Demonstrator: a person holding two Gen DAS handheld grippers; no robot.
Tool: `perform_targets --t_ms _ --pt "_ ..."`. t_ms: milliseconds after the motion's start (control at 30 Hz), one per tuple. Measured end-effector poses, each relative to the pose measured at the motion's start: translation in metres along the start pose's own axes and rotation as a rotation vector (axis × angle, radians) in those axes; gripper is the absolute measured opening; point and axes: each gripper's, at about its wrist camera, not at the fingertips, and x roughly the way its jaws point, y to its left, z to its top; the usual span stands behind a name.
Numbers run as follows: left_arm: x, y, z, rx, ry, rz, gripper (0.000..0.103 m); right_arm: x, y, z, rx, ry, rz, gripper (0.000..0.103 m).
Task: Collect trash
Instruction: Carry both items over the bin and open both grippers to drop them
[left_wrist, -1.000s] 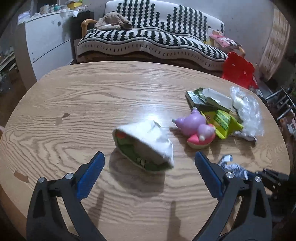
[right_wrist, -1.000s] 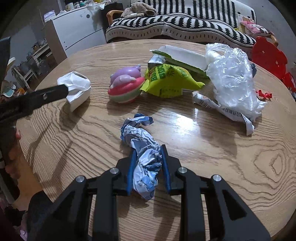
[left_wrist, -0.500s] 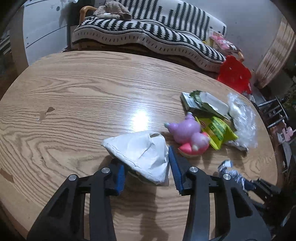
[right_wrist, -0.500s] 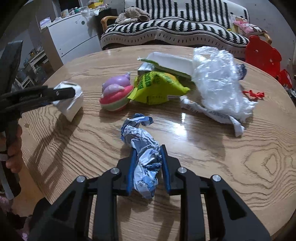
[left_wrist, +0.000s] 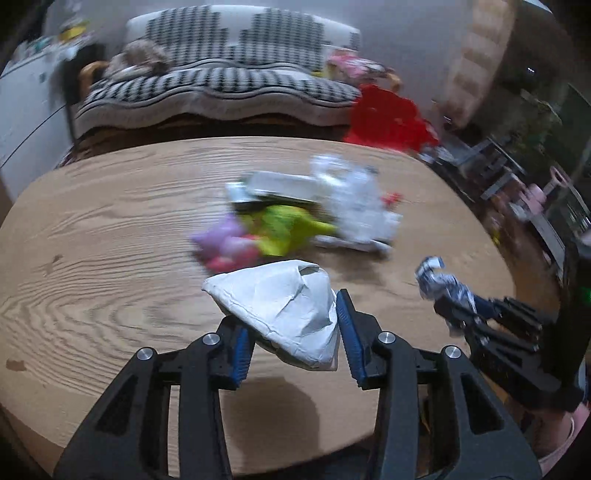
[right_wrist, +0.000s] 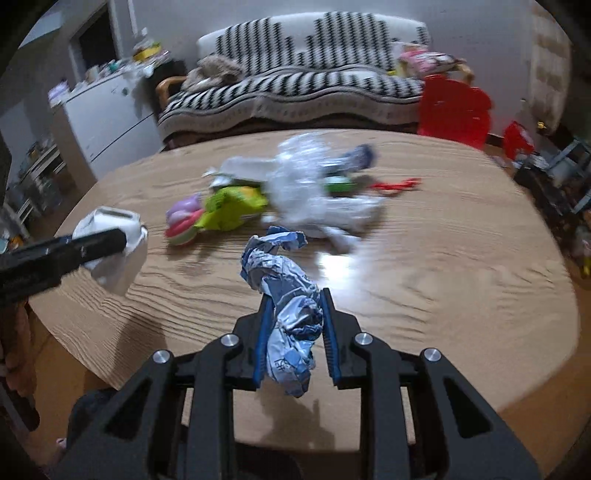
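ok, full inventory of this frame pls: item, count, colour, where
white crumpled paper bag: 1, white, clamped in left gripper, above the near table edge
blue-white crumpled wrapper: 1, blue and silver-white, clamped in right gripper
toy: 1, purple and pink, left end of the pile mid-table
snack bag: 1, yellow-green, beside the toy
clear plastic bag: 1, transparent white, right of the snack bag
flat carton: 1, white, behind the snack bag
red scrap: 1, red, right of the pile
table: 1, light wood, oval
sofa: 1, black-white pattern, behind table
chair: 1, red, far right edge
left gripper: 1, black, blue pads
right gripper: 1, same
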Motion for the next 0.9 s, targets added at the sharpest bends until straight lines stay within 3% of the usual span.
perform_targets --t_ms 200,467,667,900 --pt "0.012 -0.102 -0.028 0.169 0.064 -0.121 0.041 -0.060 -0.080 -0.044 0.133 -0.023 -0.124 0.026" --pt "0.048 -0.239 -0.102 0.392 0.220 -0.242 0.041 -0.122 -0.182 -0.130 0.338 0.012 -0.240 0.026" --pt "0.100 -0.300 -0.171 0.535 0.377 -0.266 0.041 -0.103 -0.229 -0.201 0.456 0.138 -0.250 0.026" --pt "0.156 -0.319 -0.218 0.578 0.506 -0.269 0.041 -0.050 -0.259 -0.261 0.584 0.280 -0.236 0.026"
